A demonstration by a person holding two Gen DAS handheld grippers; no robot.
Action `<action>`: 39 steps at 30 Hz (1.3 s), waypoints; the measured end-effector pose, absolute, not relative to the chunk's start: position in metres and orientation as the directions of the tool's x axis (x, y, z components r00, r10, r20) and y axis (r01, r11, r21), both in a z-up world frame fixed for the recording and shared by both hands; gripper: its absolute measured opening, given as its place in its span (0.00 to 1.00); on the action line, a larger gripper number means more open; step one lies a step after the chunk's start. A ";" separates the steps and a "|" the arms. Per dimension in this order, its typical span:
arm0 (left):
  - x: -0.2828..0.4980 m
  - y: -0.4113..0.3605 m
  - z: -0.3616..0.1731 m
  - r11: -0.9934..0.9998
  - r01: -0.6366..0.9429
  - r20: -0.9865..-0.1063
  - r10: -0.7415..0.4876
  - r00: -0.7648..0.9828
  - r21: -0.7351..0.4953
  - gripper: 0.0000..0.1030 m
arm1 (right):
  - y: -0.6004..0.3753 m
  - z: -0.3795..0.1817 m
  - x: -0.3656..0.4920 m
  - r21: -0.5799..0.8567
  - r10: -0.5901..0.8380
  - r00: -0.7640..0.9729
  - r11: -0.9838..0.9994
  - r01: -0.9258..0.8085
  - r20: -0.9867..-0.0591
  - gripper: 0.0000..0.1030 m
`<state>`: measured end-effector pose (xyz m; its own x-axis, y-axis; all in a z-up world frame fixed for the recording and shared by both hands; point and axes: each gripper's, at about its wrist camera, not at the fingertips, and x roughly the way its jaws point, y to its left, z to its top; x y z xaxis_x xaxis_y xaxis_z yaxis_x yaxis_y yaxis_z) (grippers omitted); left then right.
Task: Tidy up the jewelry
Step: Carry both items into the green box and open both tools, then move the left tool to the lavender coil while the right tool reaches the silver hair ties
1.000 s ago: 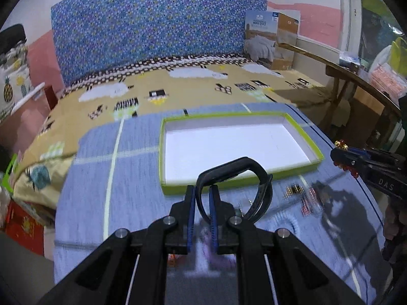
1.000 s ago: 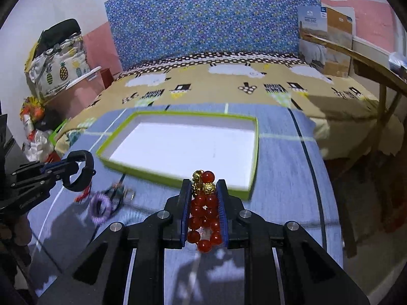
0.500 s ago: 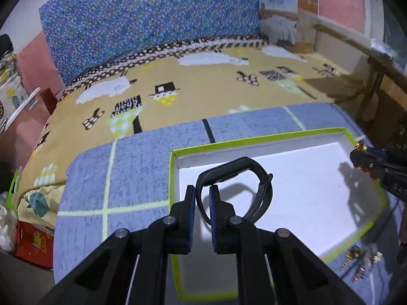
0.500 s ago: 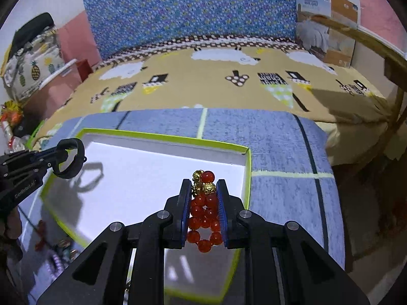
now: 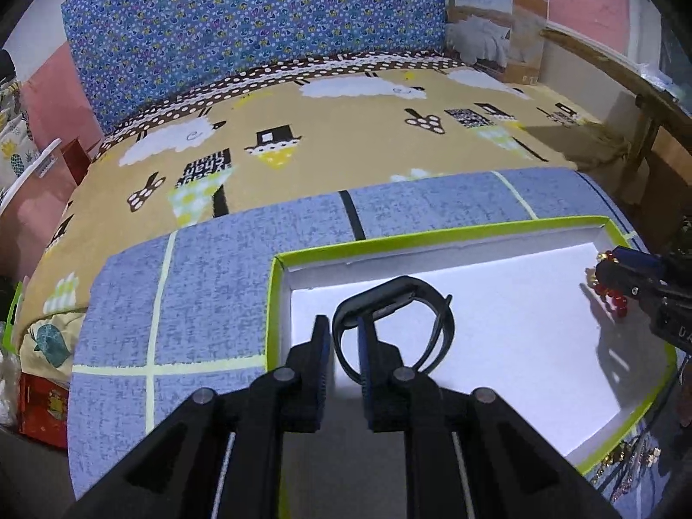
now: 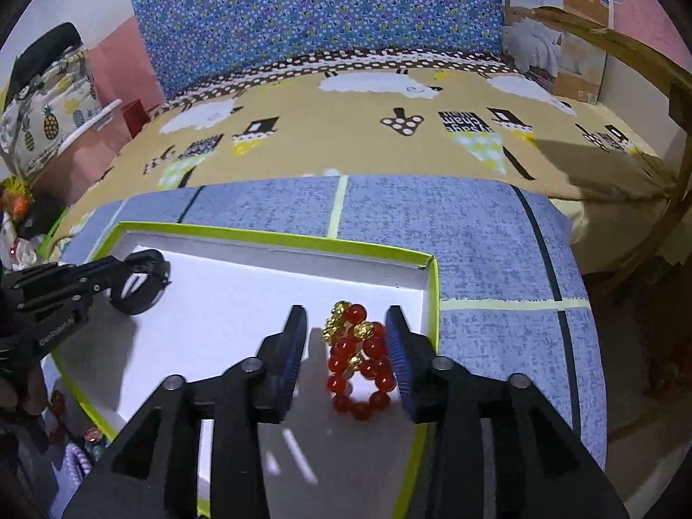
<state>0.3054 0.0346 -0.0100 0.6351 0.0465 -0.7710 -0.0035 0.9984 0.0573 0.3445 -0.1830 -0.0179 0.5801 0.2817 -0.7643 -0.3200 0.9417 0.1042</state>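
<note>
Both grippers parted over tray (image 6: pixel 434 294) on blue cloth (image 6: pixel 475 233)

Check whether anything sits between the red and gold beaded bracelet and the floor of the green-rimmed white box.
Nothing visible: the red and gold beaded bracelet hangs between the right gripper's parted jaws over bare white floor of the green-rimmed box.
</note>
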 end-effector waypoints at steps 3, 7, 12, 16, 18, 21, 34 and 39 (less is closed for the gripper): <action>0.296 0.037 -0.003 0.999 -0.002 -0.756 0.032 0.654 0.040 0.29 | -0.185 -0.010 0.335 0.114 0.290 0.595 0.942 -0.317 -0.750 0.40; 0.278 0.036 0.007 0.999 0.003 -0.738 0.026 0.674 0.038 0.29 | -0.190 0.003 0.316 0.134 0.310 0.612 0.939 -0.316 -0.728 0.40; 0.237 0.035 0.025 0.999 0.028 -0.692 -0.007 0.722 0.019 0.29 | -0.198 0.023 0.276 0.123 0.315 0.652 0.938 -0.323 -0.690 0.40; 0.198 0.032 0.038 0.998 0.055 -0.656 -0.046 0.754 -0.007 0.29 | -0.205 0.033 0.241 0.140 0.335 0.674 0.934 -0.329 -0.659 0.40; 0.178 0.030 0.042 0.998 0.066 -0.637 -0.060 0.768 -0.014 0.29 | -0.209 0.038 0.220 0.155 0.351 0.681 0.930 -0.333 -0.643 0.40; 0.150 0.025 0.047 0.997 0.082 -0.615 -0.075 0.785 -0.017 0.29 | -0.213 0.042 0.197 0.164 0.363 0.687 0.926 -0.339 -0.629 0.40; 0.067 0.025 0.046 0.995 0.084 -0.572 -0.099 0.814 -0.053 0.29 | -0.220 0.040 0.119 0.145 0.378 0.707 0.918 -0.369 -0.597 0.40; 0.055 0.024 0.036 0.996 0.075 -0.589 -0.087 0.803 -0.045 0.29 | -0.225 0.029 0.107 0.170 0.383 0.694 0.918 -0.358 -0.609 0.40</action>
